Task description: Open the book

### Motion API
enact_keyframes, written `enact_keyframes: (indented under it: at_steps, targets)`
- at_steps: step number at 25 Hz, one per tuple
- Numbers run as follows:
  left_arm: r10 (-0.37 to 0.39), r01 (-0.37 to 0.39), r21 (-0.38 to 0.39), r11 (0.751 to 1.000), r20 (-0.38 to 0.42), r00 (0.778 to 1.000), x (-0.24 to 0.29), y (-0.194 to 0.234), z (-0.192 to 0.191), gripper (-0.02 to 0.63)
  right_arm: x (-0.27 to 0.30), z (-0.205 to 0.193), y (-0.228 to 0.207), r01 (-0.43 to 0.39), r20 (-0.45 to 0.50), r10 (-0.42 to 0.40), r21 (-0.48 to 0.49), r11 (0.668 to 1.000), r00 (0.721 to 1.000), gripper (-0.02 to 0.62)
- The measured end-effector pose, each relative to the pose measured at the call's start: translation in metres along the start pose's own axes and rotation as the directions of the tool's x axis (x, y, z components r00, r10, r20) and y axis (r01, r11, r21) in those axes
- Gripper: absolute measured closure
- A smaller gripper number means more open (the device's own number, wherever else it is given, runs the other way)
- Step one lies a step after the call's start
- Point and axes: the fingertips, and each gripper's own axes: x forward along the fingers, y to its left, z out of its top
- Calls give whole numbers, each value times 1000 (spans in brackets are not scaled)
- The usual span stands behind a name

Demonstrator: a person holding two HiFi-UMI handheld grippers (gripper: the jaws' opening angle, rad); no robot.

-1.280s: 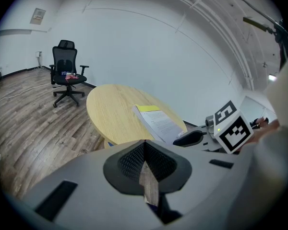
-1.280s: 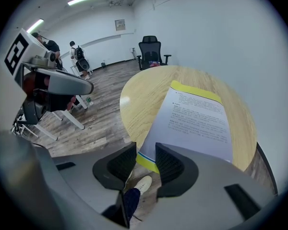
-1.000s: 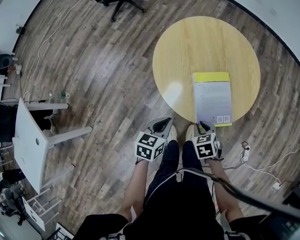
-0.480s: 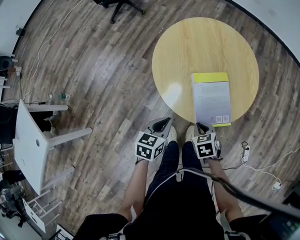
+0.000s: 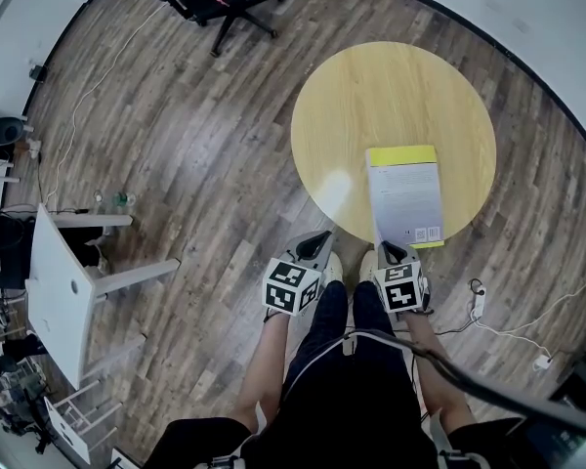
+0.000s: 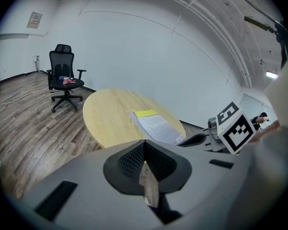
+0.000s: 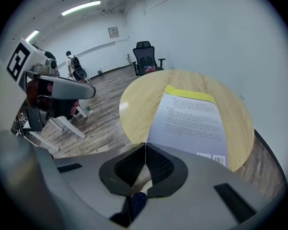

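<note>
A round wooden table (image 5: 371, 96) stands just ahead of you. The closed book (image 5: 405, 198) lies at its near right edge, long axis pointing away from you. Your right gripper (image 5: 387, 250), the nearer one, tilts down just beside the book's near left corner, jaws clenched on nothing. Your left gripper (image 5: 319, 241) hangs off the table's edge, likewise clenched empty.

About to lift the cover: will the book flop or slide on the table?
The book looks thin and soft-covered, so it probably flexes. It lies flat on the smooth round table, so a push likely slides it; rolling or tipping seems unlikely.
</note>
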Motion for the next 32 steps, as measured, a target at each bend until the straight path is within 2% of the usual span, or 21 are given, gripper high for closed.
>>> enact_keyframes:
  at_steps: [13,32]
  targets:
    - [-29,28,41,999,13,999,8,-23,22,607,-26,12,-24,7,63,-10,39,999,998,583]
    - [-100,99,106,989,1,995,40,-59,50,607,-64,24,-78,88,135,-101,100,991,986,583]
